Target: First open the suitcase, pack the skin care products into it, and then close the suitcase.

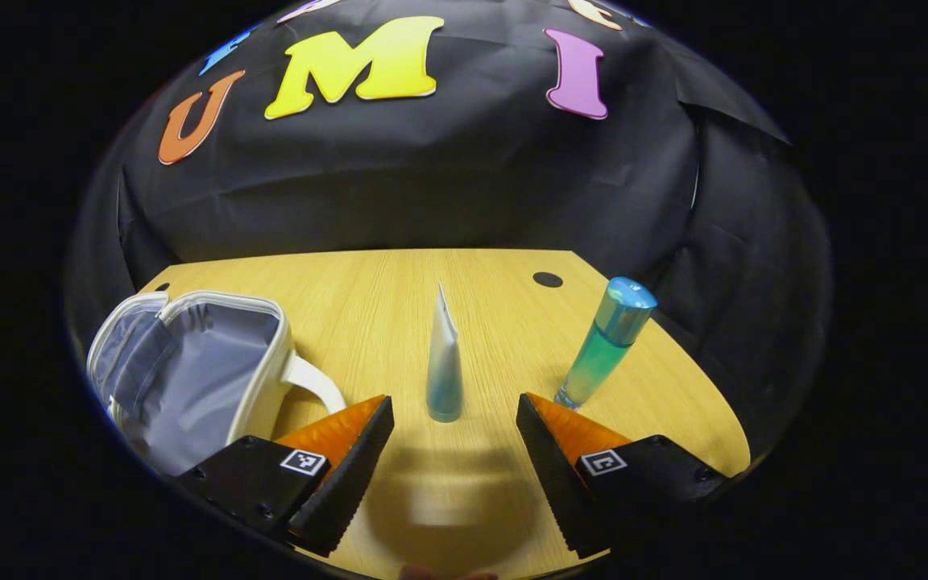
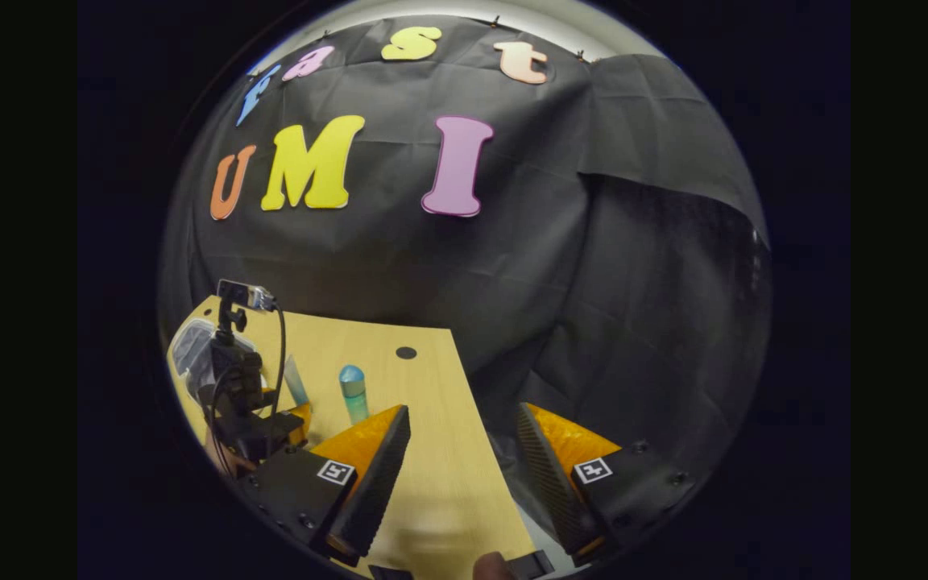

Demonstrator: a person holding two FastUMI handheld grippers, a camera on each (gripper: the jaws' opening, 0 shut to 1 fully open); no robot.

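Observation:
In the left gripper view a white case (image 1: 190, 370) lies open at the left of the wooden table (image 1: 496, 322), showing its grey lining and a white handle. A pale blue tube (image 1: 444, 366) stands upright on its cap straight ahead of my left gripper (image 1: 454, 423), which is open with the tube just beyond its fingertips. To the right stands a teal bottle (image 1: 605, 342) with a blue cap. My right gripper (image 2: 462, 431) hangs open over the table's right edge, empty. In the right gripper view the bottle (image 2: 354, 393), the tube (image 2: 296, 383) and the case (image 2: 190, 342) sit farther left.
The left gripper with its camera mount and cable (image 2: 240, 379) shows at the left of the right gripper view. A small dark hole (image 1: 547, 279) marks the table near its back edge. The table's right edge (image 2: 480, 435) drops off beside black cloth.

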